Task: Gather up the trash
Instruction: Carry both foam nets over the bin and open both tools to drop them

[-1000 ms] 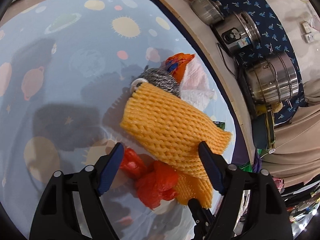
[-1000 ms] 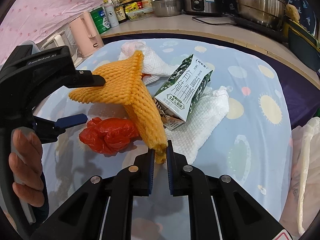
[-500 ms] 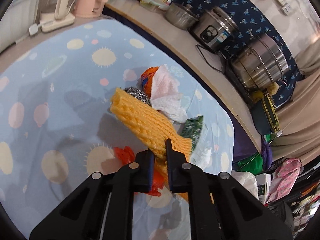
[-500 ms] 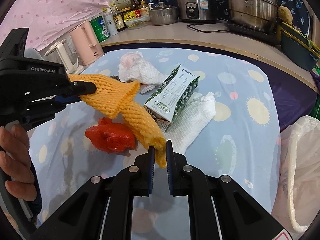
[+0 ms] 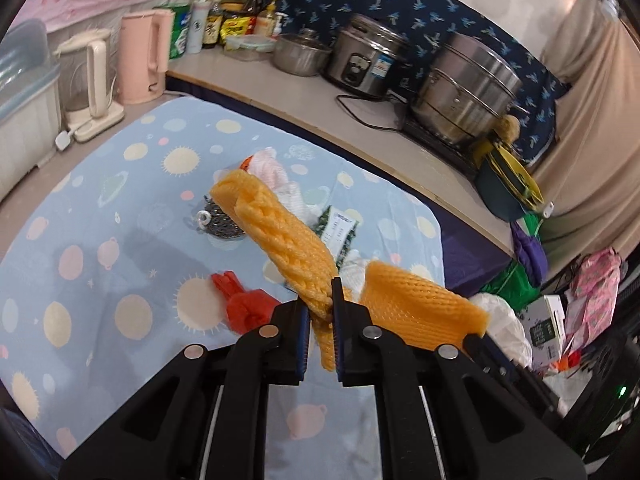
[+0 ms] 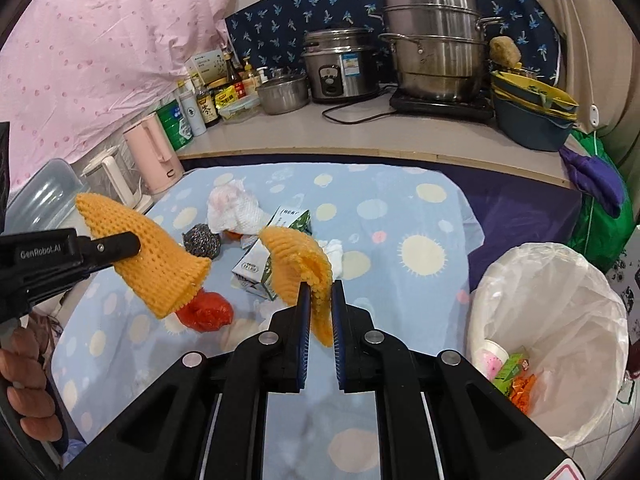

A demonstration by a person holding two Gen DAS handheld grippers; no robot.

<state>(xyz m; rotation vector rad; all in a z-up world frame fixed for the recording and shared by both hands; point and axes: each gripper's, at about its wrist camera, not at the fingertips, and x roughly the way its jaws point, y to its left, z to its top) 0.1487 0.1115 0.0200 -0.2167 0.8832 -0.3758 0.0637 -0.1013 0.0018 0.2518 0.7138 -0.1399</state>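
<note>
Only the right wrist view shows the bin lined with a white bag [image 6: 560,320], standing off the table's right edge with cups and wrappers inside, and the person's fingers [image 6: 28,392] on the left gripper's handle; the left wrist view instead shows a boxes-and-bags clutter on the floor past the table's far corner. The left gripper [image 5: 319,312] is pinched narrow on one orange foam fruit net [image 5: 288,240], which juts up and away from its jaws, above the table. The right gripper [image 6: 319,312] is likewise clamped nearly closed on a second orange foam net [image 6: 300,260], curled over its fingertips, also lifted off the cloth. Below them on the blue sun-patterned tablecloth [image 6: 420,216] lie a red plastic bag [image 6: 206,312], a steel scouring ball [image 6: 202,243], crumpled white tissue [image 6: 232,208] and a green-and-white carton [image 6: 260,264], the carton partly hidden behind the right net. A rice cooker [image 6: 340,66] and steamer pot [image 6: 436,40] stand on the counter behind.
</note>
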